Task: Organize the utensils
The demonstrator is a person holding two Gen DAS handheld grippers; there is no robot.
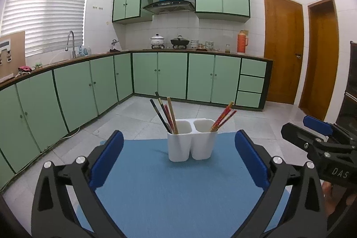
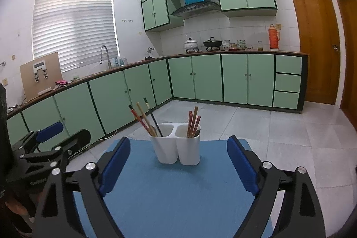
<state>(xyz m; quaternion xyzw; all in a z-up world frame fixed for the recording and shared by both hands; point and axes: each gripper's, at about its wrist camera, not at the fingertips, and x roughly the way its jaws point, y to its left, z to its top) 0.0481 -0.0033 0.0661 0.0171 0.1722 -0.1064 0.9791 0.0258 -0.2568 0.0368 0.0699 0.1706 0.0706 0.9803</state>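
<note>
Holder (image 1: 192,141) with chopsticks (image 1: 166,112) is standing at frame centre, beyond both released grippers, left gripper (image 1: 178,160) and right gripper (image 2: 178,165), touching neither.

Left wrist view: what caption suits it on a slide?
Open left gripper faces a white holder of chopsticks on a blue mat.

Blue mat (image 1: 156,182) carries white two-cup holder (image 1: 191,144), upright.

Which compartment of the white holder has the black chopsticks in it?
The left compartment of the white holder, seen from the grippers. Its bundle mixes black chopsticks with red and tan ones; the right compartment shows only reddish ones.
</note>
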